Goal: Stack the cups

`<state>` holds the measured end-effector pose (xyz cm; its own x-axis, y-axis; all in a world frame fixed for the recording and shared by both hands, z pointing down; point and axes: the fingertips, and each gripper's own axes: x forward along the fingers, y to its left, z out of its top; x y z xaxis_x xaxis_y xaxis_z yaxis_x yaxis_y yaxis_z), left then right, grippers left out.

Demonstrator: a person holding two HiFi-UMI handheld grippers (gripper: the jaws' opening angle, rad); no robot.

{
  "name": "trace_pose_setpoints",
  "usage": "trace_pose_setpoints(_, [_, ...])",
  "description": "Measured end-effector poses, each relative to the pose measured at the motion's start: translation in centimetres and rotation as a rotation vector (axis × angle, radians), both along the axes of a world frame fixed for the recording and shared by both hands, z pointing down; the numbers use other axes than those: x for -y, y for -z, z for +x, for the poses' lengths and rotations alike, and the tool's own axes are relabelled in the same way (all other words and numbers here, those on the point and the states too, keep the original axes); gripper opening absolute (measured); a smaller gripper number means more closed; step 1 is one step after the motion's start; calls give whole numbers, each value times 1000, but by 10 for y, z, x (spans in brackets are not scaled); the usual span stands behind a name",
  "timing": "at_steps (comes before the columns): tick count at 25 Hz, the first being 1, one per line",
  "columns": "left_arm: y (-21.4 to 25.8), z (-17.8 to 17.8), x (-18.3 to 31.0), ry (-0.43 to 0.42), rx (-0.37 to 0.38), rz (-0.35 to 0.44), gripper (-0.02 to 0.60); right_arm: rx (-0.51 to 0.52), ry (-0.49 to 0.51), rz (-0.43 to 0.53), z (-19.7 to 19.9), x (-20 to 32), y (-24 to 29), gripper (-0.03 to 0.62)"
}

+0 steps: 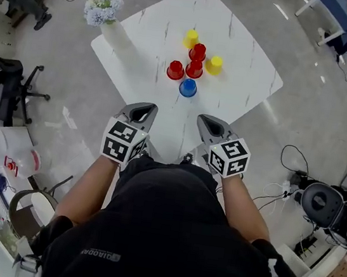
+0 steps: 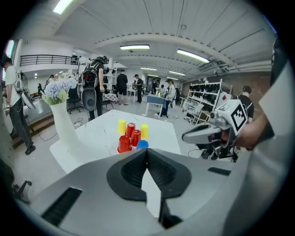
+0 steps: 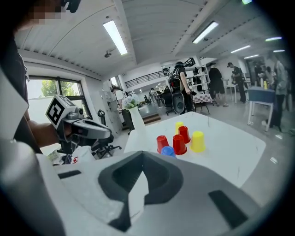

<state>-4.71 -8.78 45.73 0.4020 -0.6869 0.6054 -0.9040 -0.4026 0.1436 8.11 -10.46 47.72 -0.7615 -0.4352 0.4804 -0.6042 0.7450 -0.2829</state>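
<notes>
Several upside-down cups stand in a cluster on the white table [image 1: 242,106]: three red [image 1: 175,70] [image 1: 194,69] [image 1: 198,52], two yellow [image 1: 191,38] [image 1: 214,64] and one blue [image 1: 187,88] nearest me. My left gripper [image 1: 144,107] and right gripper [image 1: 207,119] hover side by side over the table's near corner, short of the blue cup. Both are shut with nothing in them. The left gripper view has the cluster [image 2: 135,138] ahead past its closed jaws [image 2: 147,152]. In the right gripper view, red [image 3: 179,144], blue [image 3: 168,150] and yellow [image 3: 197,141] cups lie beyond its jaws [image 3: 142,154].
A tall white vase [image 1: 120,37] with pale flowers [image 1: 102,6] stands on the table's left corner. Office chairs [image 1: 8,86] are on the floor at the left, cables and a black machine [image 1: 324,204] at the right. People stand in the room's background [image 2: 121,85].
</notes>
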Motion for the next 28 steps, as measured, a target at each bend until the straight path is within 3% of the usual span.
trace_pose_setpoints(11, [-13,-39,0,-49,-47,-32,0,-85,-106,-27,-27,-7,-24,2])
trace_pose_setpoints(22, [-22,-60,-19,-10,-46,-19,0,-215,-91,43,-37,10,-49,5])
trace_pose_setpoints(28, [-22,-75,-31,38,-41,-18,0,-259,-140,62,-41,60,-65,82])
